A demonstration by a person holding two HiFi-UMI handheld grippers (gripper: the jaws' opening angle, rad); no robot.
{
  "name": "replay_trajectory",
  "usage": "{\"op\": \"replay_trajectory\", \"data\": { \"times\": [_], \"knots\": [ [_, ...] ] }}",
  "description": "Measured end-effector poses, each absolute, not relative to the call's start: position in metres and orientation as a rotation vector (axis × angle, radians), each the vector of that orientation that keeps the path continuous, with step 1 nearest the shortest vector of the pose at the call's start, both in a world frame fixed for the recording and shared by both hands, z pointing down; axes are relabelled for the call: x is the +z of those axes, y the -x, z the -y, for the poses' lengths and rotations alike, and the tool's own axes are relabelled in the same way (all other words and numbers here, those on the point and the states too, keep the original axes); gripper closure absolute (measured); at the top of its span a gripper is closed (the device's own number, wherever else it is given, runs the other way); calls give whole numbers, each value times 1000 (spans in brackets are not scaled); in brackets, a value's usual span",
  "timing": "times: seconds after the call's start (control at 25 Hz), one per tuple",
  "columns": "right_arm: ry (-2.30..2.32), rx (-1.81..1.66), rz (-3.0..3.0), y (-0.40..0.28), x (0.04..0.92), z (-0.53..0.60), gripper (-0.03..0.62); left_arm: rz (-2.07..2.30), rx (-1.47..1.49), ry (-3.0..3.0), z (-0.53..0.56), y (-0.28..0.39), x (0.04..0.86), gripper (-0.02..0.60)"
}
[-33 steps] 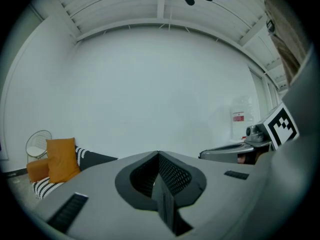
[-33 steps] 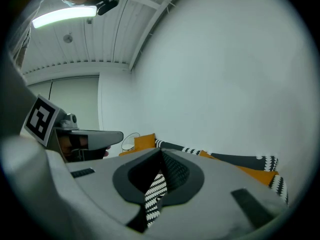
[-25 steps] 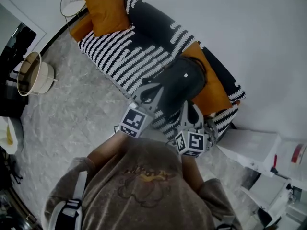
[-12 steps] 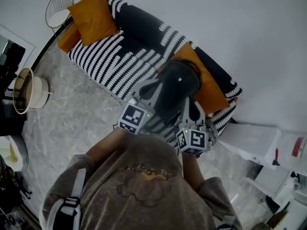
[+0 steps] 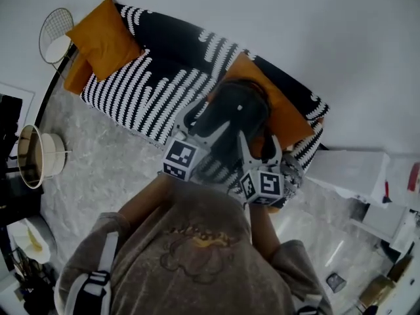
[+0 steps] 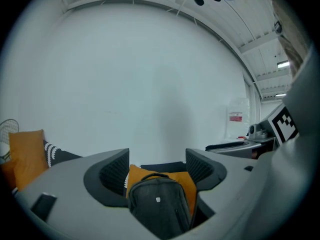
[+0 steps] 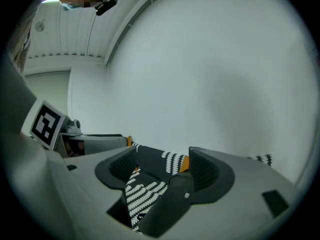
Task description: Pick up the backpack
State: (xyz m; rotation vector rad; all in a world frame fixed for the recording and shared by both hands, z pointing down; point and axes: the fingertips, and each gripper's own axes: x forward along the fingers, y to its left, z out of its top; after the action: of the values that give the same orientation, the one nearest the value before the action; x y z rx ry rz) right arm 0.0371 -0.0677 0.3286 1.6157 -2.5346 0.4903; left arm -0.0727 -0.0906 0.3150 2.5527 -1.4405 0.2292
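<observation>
both grippers have closed in on the dark grey backpack (image 5: 233,113) over the last second, while the sofa has slid left and down across the head view. the backpack stands upright on the right half of a black-and-white striped sofa (image 5: 157,84), just off the centre of the head view toward 12 o'clock. its back leans on an orange cushion (image 5: 287,120) that shows along its 3 o'clock side.

the left gripper (image 6: 157,170) holds its jaws spread wide, with the backpack and the cushion behind it framed in the gap. whether the pads touch the bag cannot be told. in the head view its fingers lie over the bag's 8 o'clock side. the right gripper (image 7: 162,168) also has its jaws apart. striped sofa fabric fills most of its gap, and an edge of the backpack sits low by the right-hand jaw. in the head view it sits at the bag's 5 o'clock.

a second orange cushion (image 5: 105,38) rests at the sofa's far end, toward 10 o'clock, with a round wire side table (image 5: 52,28) just beside it. a white bin with a wooden rim (image 5: 56,153) stands at 9 o'clock on the grey marbled floor (image 5: 98,176), well apart from the sofa. a white cabinet (image 5: 348,172) sits at 3 o'clock. the person's brown-grey sweatshirt (image 5: 197,254) fills 6 o'clock.
</observation>
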Motion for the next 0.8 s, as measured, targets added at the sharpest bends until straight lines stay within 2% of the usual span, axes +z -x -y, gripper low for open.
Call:
{"op": "replay_trajectory", "data": {
  "times": [0.32, 0.8],
  "knots": [
    [-1695, 581, 2396, -57, 379, 89, 278, 1325, 358, -2536, 120, 61, 366, 221],
    [-1781, 756, 2106, -106, 559, 122, 260, 1188, 566, -2437, 172, 46, 551, 221]
  ]
}}
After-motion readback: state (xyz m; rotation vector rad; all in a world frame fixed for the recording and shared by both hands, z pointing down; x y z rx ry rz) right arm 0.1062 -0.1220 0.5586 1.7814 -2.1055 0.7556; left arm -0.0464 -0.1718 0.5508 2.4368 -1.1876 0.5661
